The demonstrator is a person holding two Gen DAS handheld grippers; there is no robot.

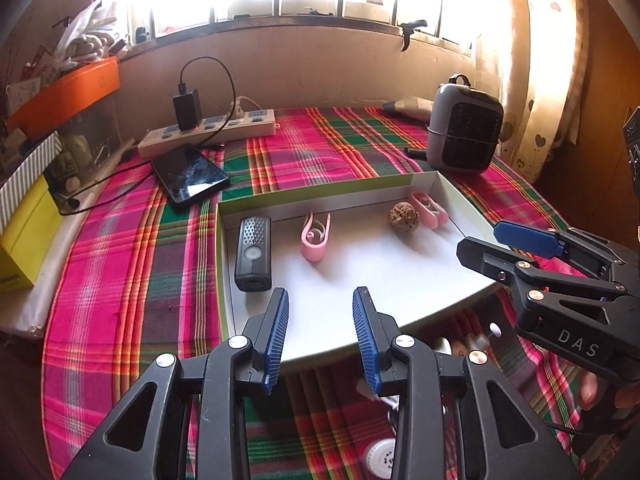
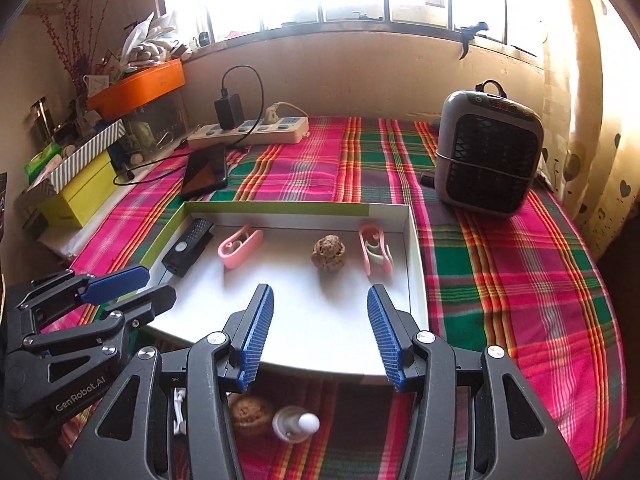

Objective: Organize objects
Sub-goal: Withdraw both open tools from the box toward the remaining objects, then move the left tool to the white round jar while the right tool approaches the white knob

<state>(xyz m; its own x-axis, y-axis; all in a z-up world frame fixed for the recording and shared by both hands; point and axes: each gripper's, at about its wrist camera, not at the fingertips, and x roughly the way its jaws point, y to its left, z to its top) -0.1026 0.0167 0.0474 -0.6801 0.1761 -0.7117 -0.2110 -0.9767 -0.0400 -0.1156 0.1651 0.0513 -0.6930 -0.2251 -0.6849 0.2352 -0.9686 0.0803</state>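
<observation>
Both tools (image 1: 320,336) (image 2: 320,332) gaping empty over my tray (image 2: 416,248); walnut (image 2: 328,257) looks light, hard, rolly, so pinch across its middle.

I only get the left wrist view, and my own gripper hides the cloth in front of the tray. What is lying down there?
Observer: A second walnut lies on the checked cloth, just before the near edge of the tray.
Operator: Anything next to it?
Observer: A white bottle-like piece lies on its side, just right of that walnut.
Operator: The right gripper is side-on to me. Is it carrying anything?
Observer: No. The right gripper is open and empty above the tray's bare floor.
</observation>
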